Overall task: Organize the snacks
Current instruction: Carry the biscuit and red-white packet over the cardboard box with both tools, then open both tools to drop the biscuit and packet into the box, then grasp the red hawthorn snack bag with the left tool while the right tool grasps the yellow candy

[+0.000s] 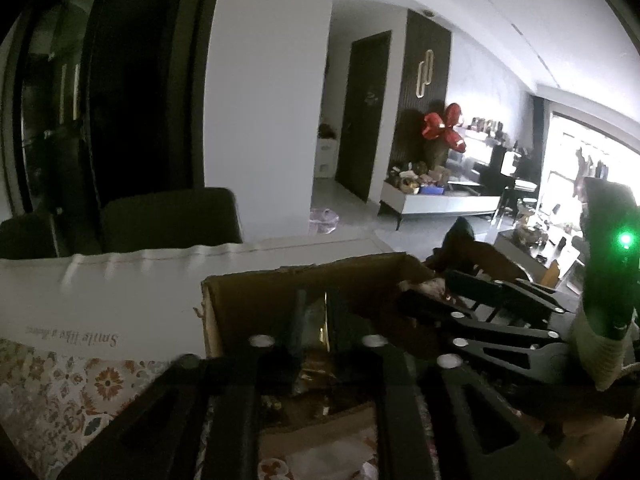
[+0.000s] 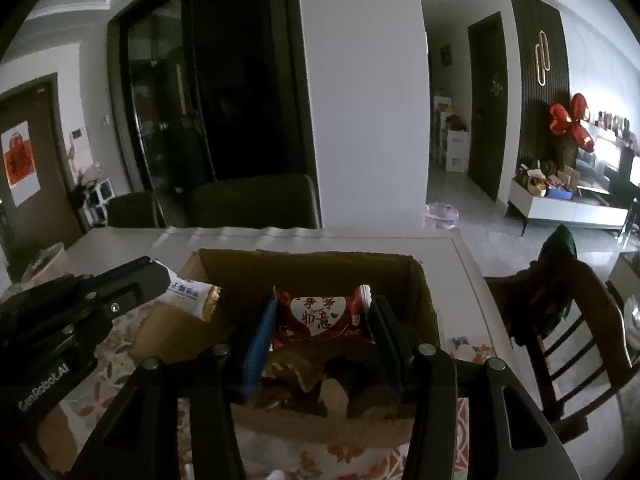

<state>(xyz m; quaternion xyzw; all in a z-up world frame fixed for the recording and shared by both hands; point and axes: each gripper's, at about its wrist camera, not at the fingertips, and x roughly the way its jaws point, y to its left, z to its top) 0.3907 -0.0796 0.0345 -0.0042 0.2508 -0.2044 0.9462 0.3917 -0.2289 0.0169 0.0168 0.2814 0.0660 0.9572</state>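
Two grippers are both at the box (image 2: 420,292), which sits on a floral cloth (image 1: 60,392) on the table (image 2: 460,252). Landmark for everything here is the box.

Right gripper (image 2: 320,316) is right over the open box, its fingers fairly wide with a red pack (image 2: 320,314) between them. The pack has a white heart and "Love" printed on it. Honestly can't tell whether the pads actually pinch it or just sit beside it. Below that pack, down inside the box, lie more brown wrappers (image 2: 296,364), all pretty dark.

Left gripper (image 2: 168,280) comes in from the left of the box, clamped on a white bar (image 2: 192,298) with a gold end that pokes over the box's left wall. In the left wrist view its own fingers (image 1: 260,360) point down into the box and the view there is too murky to make much out.

Behind the box are two dark chairs (image 2: 252,200). Off to the right of the box stands a wooden chair (image 2: 560,320), and well beyond that a low cabinet (image 2: 572,212) with red balloons (image 2: 572,124) above it.
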